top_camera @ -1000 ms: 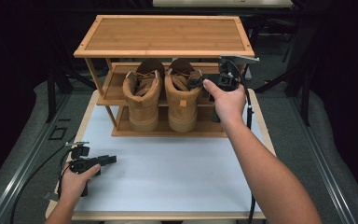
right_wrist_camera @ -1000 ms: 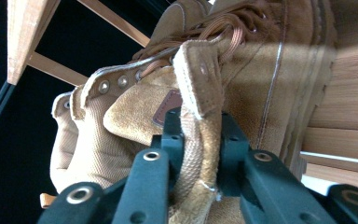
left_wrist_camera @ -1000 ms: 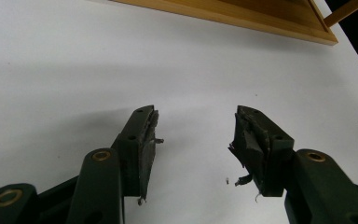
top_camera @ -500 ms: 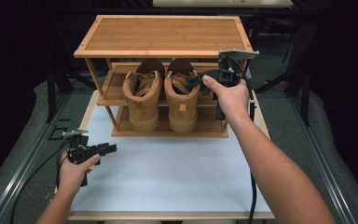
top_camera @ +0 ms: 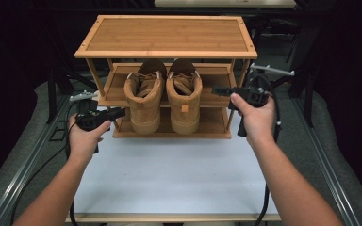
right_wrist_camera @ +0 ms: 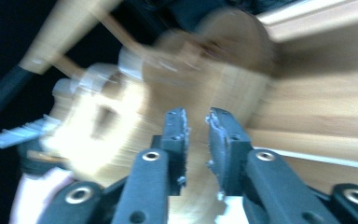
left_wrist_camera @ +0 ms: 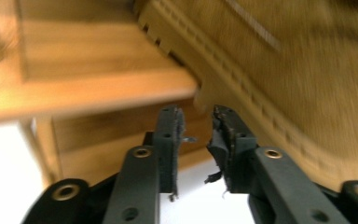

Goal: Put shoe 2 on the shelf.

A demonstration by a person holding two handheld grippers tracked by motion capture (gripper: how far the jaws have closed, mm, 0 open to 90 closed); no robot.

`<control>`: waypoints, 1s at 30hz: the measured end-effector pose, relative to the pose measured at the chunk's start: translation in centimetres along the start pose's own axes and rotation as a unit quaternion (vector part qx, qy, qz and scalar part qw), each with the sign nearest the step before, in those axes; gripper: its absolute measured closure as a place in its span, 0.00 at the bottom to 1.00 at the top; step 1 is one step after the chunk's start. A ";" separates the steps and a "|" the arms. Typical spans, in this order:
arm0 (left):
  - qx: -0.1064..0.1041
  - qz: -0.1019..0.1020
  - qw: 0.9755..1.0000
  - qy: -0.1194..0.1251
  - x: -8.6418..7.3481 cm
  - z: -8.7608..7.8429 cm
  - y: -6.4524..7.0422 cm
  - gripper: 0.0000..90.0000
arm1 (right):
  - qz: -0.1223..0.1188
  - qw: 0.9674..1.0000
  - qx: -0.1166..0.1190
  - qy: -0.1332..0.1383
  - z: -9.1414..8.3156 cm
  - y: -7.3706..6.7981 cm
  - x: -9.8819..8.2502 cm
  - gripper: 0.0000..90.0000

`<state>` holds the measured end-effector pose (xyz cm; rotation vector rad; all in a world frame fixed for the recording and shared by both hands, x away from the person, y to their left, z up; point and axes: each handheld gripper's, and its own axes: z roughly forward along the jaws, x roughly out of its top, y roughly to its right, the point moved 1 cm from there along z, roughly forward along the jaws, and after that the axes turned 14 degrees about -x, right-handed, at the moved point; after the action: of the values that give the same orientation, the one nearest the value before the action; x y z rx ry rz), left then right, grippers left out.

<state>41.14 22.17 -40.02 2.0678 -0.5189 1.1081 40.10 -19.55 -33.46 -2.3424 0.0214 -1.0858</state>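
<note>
Boots sitting on rack's middle shelf btwn both grippers. L gripper & R gripper flanking them, apart; jaws just been closing to narrow gaps, nothing btwn.

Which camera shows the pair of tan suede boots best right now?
The high view: both tan suede boots stand whole on the shelf. The left gripper view gives a blurred sole and side; the right gripper view a blurred heel.

I see both forearms bare with no sleeves, each claw, left claw and right claw, black with brass-ringed screw holes, worn pads, and a black trailing cable.
</note>
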 end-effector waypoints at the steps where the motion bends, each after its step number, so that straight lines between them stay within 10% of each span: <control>1: -0.003 -0.003 1.000 0.002 0.4 0.4 0.2 0.85 | 0.007 1.000 0.002 -0.015 1.2 0.5 -0.6 0.91; 8: 0.011 -0.006 1.000 0.004 1.3 1.7 0.5 0.95 | -0.004 0.999 -0.049 -0.015 6.3 1.0 -2.6 0.98; 10: 0.010 -0.006 1.000 0.003 1.3 1.8 0.5 1.00 | 0.002 1.000 -0.024 -0.012 7.1 0.9 -3.1 1.00; 16: -0.007 0.006 1.000 -0.017 1.4 2.4 1.8 1.00 | 0.017 0.999 -0.019 -0.022 7.2 0.3 -3.3 1.00; 21: 0.001 0.012 1.000 -0.018 1.5 2.8 2.3 1.00 | -0.006 0.997 -0.070 -0.022 6.8 -0.7 -3.5 1.00; 30: -0.007 -0.005 1.000 -0.001 2.9 2.5 2.1 1.00 | 0.005 0.999 -0.047 -0.006 6.5 -0.8 -2.6 1.00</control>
<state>42.82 18.87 -37.65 2.0578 -0.5164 1.0940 42.77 -15.15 -38.23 -2.4305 0.0806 -1.0872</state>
